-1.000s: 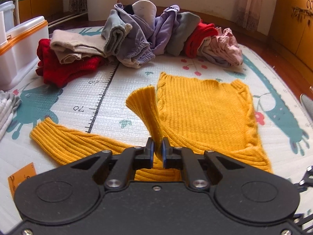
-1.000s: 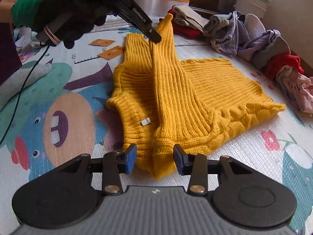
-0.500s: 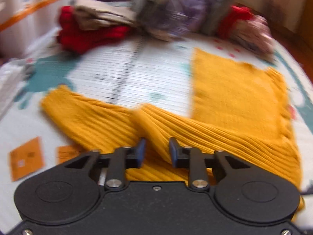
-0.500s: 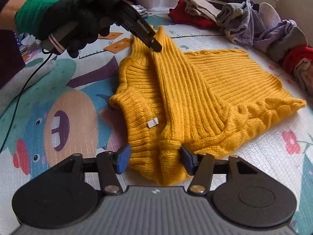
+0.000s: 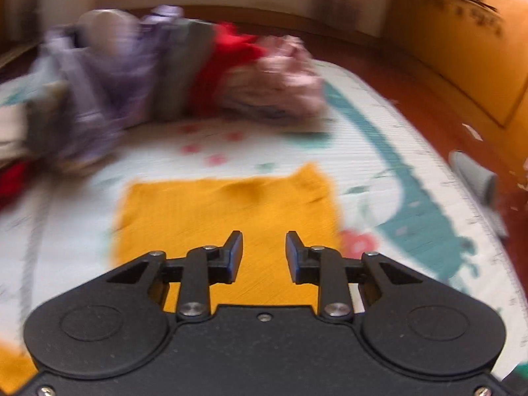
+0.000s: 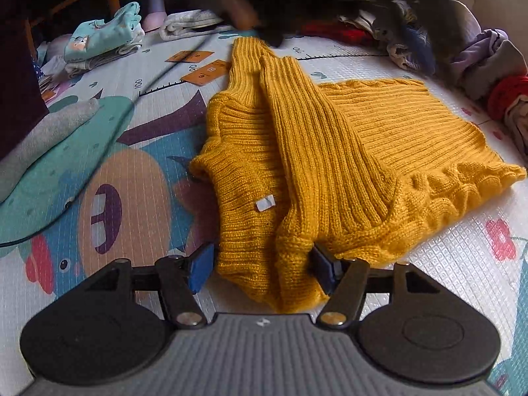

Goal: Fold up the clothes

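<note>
The yellow sweater [image 6: 330,171] lies flat on the play mat [image 6: 109,178], its two sleeves folded in and lying side by side up the middle, cuffs towards the far end. Its near corner (the bulky fold by the shoulder) sits between the fingers of the right gripper [image 6: 260,269]; the jaws are opening, the left pad clear of the knit and the right pad at the edge of the fold, so nothing is clamped. A small white tag [image 6: 266,203] shows on the knit just beyond the jaws.

In the left wrist view, which is blurred, the left gripper [image 5: 264,252] hovers over the sweater's [image 5: 224,211] flat body with its jaws a little apart and nothing between them; the yellow cloth shows through the gap below. Beyond the far edge of the sweater is a heap of clothes [image 5: 171,76], purple, grey, red and pink, near but not touching it.
</note>
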`<control>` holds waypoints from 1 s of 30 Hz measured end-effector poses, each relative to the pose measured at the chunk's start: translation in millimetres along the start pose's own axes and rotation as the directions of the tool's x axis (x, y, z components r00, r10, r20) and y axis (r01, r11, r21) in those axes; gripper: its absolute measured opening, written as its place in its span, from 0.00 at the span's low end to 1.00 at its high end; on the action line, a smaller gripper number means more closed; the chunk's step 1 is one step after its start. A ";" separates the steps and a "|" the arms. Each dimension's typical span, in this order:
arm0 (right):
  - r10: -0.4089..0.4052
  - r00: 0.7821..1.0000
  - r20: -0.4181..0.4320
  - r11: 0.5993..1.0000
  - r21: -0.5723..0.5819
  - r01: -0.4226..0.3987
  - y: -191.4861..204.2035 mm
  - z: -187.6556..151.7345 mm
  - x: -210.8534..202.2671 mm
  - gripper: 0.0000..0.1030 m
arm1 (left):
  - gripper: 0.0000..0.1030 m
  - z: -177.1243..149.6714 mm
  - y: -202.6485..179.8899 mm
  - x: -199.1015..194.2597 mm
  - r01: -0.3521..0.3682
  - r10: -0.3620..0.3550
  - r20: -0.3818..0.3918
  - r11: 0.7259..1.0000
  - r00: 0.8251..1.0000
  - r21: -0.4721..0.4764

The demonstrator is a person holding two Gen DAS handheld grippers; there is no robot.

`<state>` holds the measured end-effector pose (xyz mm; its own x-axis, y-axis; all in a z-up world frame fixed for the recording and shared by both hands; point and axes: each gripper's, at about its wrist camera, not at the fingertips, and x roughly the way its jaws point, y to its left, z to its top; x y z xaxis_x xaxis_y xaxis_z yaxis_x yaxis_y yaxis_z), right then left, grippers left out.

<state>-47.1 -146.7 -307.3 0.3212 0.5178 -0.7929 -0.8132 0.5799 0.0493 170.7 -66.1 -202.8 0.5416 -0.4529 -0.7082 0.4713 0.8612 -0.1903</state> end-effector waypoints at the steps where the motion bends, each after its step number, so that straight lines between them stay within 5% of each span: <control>1: 0.003 1.000 0.000 1.000 0.002 -0.003 -0.4 0.0 -0.6 0.63 | 0.25 10.8 -8.3 11.6 0.036 -0.036 -0.016 0.999 0.999 0.016; 12: 0.036 0.999 0.006 0.999 0.014 -0.036 -7.1 0.5 0.2 0.63 | 0.26 45.2 -61.3 118.7 0.042 0.008 -0.235 0.977 0.972 0.210; 14: 0.036 0.999 0.004 0.999 0.011 -0.036 -6.9 0.6 0.3 0.63 | 0.05 43.9 -57.7 129.7 0.023 0.039 -0.248 0.970 0.968 0.243; 15: 0.036 0.999 0.002 0.999 0.010 -0.036 -6.9 1.0 0.4 0.63 | 0.05 45.4 -52.2 127.0 0.015 0.039 -0.229 0.973 0.973 0.231; 18: 0.038 0.999 -0.004 0.999 0.011 -0.038 -7.3 2.1 0.5 0.63 | 0.05 56.8 -8.3 113.2 0.081 -0.084 -0.172 0.996 0.981 -0.025; 23: 0.036 0.999 -0.013 0.999 0.003 -0.036 -5.9 2.6 1.6 0.64 | 0.05 37.2 51.5 120.5 0.157 -0.210 -0.143 0.935 0.967 -0.318; 28: 0.040 0.999 -0.029 0.999 0.003 -0.040 -5.6 4.7 2.2 0.65 | 0.06 26.0 70.3 130.5 0.135 -0.218 -0.144 0.889 0.965 -0.438; 30: 0.039 0.999 -0.030 0.999 -0.002 -0.039 -4.9 4.3 2.3 0.65 | 0.11 32.0 64.8 131.5 0.105 -0.184 -0.163 0.910 0.969 -0.402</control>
<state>-40.2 -145.7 -306.7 0.2744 0.5208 -0.8084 -0.8259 0.5582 0.0793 294.7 -77.1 -286.5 0.3252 -0.5599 -0.7620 0.2058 0.8284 -0.5209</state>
